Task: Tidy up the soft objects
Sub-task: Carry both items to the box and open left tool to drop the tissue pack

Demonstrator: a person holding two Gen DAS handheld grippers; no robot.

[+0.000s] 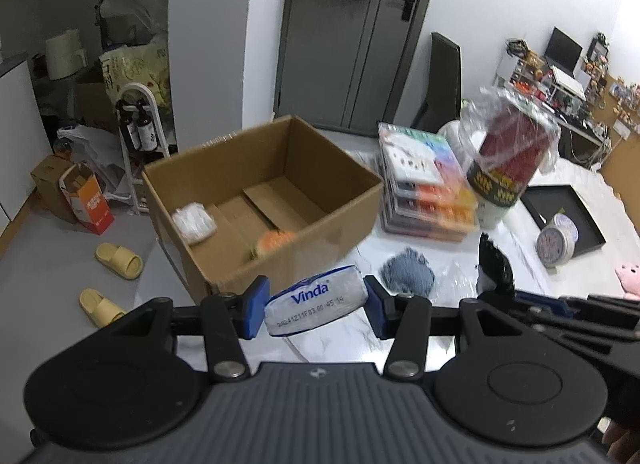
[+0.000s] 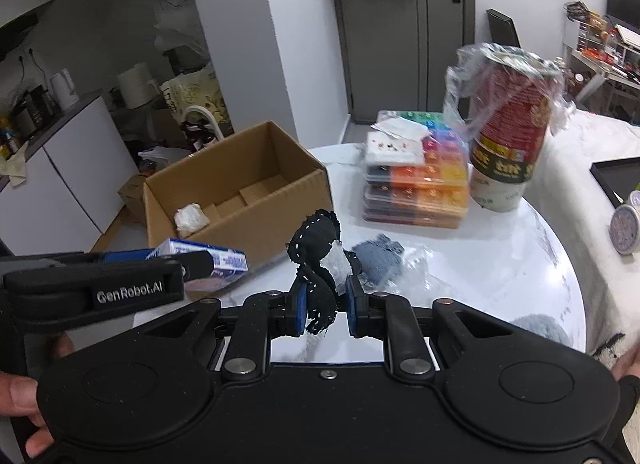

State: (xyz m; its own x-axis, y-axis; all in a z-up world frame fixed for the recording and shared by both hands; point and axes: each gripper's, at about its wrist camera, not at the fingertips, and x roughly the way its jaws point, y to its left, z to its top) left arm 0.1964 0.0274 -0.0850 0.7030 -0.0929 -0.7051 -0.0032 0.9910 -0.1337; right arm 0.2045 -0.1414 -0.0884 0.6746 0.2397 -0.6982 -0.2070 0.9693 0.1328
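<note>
The left gripper is clamping a Vinda tissue pack crosswise, its long axis spanning the pads; the right gripper is pinching a black sock hanging upright.

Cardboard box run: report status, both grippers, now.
Left gripper shut on tissue pack. Right gripper shut on black cloth. Cardboard box open ahead, two items inside. Grey cloth on table, path unobstructed.

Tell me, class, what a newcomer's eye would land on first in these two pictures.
Probably the Vinda tissue pack squeezed between the left gripper fingers, just in front of the open cardboard box on the white table. Next, the black stitched cloth clamped in the right gripper. Behind them, the tall red canister wrapped in clear plastic stands beside a stack of colourful plastic cases.
</note>
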